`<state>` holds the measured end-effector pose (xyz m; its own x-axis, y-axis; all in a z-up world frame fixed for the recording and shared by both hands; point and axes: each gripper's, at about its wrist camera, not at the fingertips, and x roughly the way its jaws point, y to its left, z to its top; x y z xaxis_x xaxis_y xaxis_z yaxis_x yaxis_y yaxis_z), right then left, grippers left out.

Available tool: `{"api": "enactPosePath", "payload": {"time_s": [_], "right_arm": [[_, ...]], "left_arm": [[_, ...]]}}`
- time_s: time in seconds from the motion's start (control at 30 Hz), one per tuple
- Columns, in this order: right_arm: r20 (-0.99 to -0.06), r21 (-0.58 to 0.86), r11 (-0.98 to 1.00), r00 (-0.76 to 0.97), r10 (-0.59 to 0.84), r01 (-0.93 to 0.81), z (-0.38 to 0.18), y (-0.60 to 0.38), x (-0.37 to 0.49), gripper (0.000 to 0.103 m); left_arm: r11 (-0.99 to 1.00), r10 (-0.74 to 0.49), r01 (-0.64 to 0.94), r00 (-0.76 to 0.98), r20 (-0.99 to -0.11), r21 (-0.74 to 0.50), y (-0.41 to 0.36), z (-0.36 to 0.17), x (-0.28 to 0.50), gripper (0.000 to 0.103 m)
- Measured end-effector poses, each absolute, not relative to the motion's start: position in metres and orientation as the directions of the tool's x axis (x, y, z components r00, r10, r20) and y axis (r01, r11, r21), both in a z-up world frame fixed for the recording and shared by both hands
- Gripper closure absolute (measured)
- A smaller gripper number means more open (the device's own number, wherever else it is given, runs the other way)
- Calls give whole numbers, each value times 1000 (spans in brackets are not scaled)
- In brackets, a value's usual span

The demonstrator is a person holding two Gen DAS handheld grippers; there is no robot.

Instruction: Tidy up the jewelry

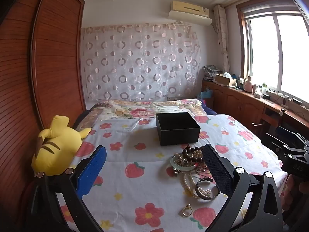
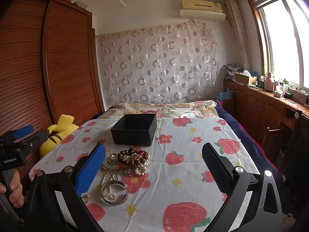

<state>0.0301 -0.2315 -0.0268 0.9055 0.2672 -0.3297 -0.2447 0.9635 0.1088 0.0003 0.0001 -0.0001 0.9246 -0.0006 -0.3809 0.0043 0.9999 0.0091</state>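
jewelry pile (image 2: 127, 164) lies on the bed sheet (image 2: 193, 154), just before the open black box (image 2: 134, 129) | silver bangle (image 2: 114, 192) and gold ring (image 1: 187, 210) lie nearest the cameras | left gripper (image 1: 154, 171) jaws released, holding nothing | right gripper (image 2: 153, 171) jaws released, holding nothing | yellow plush toy (image 1: 54, 147) at the bed's left edge

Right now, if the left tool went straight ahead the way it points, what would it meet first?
Probably the black box, standing open on the bedspread roughly centred between the open left tool; depth is unclear, and the jewelry pile lies right of that line.
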Motion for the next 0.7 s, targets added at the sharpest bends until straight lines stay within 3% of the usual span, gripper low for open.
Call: {"api": "enactPosePath", "payload": {"time_s": [0.7], "right_arm": [[-331,106,964,905,267,-245,-27,-231,30,2]], "left_arm": [[1000,4,1,925,-379,14,2,-1,1,6]]}}
